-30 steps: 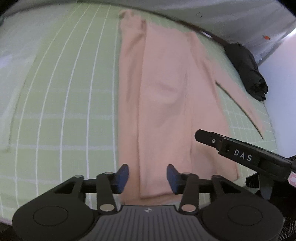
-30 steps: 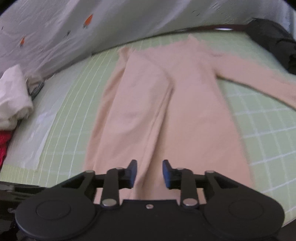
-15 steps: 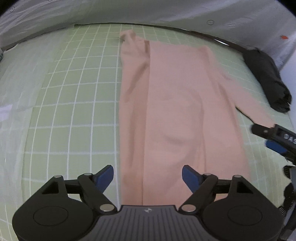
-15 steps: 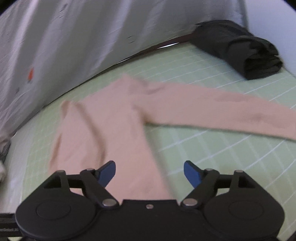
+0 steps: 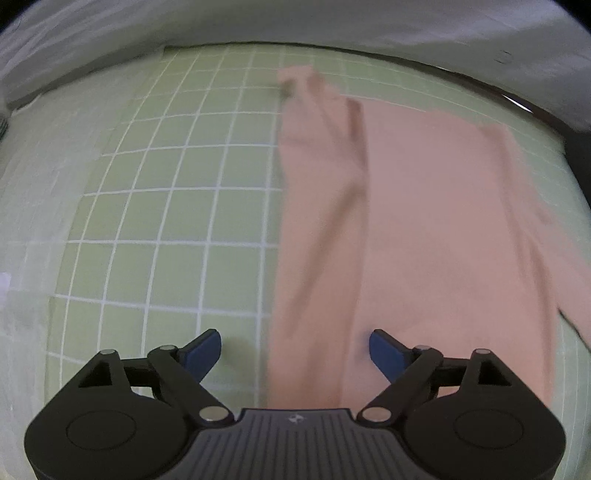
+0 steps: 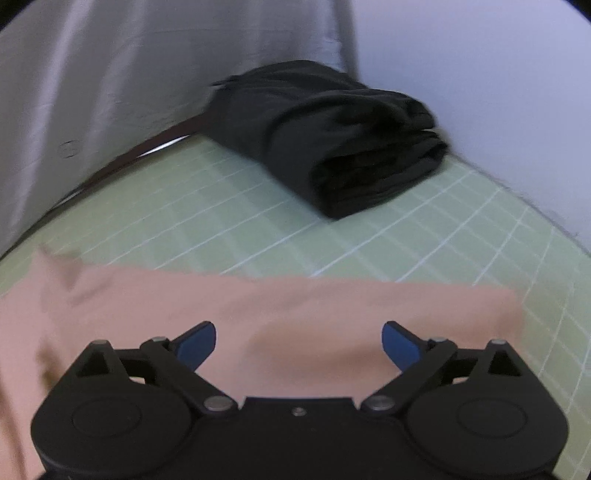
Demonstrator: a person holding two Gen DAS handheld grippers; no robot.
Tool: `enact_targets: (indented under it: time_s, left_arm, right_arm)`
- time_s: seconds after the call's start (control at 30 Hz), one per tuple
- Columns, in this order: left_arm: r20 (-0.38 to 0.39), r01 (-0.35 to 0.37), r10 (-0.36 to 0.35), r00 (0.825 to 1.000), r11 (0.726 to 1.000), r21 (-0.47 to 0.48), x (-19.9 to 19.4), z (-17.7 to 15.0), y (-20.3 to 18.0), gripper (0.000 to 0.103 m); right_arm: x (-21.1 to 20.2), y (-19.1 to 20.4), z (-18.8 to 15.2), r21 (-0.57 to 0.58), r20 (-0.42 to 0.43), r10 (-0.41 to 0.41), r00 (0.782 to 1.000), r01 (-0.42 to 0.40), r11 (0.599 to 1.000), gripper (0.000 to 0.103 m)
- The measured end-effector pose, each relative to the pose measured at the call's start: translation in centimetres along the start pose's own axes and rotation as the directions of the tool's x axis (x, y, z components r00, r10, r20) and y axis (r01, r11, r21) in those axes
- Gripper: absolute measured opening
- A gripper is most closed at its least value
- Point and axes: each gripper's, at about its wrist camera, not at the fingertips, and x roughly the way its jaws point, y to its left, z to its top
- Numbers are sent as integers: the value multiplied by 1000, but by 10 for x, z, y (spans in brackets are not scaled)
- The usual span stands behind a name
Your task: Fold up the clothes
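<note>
Lying flat on the green grid mat [image 5: 177, 206], the pink long-sleeved garment [image 5: 424, 229] runs away from the left gripper [image 5: 295, 350] toward the far edge, its left side folded in so a lengthwise crease runs along its left part. Its straight left border sits about midway across the mat in the left wrist view, leaving a broad bare stretch of gridded mat to the left of it, bounded at the far side by a pale sheet [image 5: 295, 22] that rises behind the mat's dark rim. The left gripper's jaws stand wide apart, holding nothing, with the left blue fingertip [image 5: 203, 350] over bare mat and the right one over the cloth. In the right wrist view the garment's sleeve [image 6: 332, 314] stretches crosswise just ahead of the right gripper [image 6: 299, 343], ending in a squared cuff at the right, beyond which is open mat. The right gripper's jaws are likewise spread wide and empty, both blue tips over the sleeve. A folded black garment [image 6: 332, 147] rests near the far corner of the mat, well apart from the sleeve, beside a plain wall [image 6: 480, 74]. No readable writing shows in either view; both are blurred.
</note>
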Motion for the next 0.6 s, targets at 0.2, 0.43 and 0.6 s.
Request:
enact_targets:
  time_s: [0.2,0.43,0.6]
  left_arm:
    - [2,-39,39,999,999,-3,11,6,-5,102]
    - [1,-41,41,999,999,-12,11,2,0,103]
    - [2,-40,40,999,999,-11,11,1,1,103]
  right_arm:
    - [18,-26,9,-5,22,-72,997,72,997,101]
    - [22,-45,5,23,-2,-96,995,96,995,101]
    - [20,-49,-1,41,-15,-96,995,97,994,102]
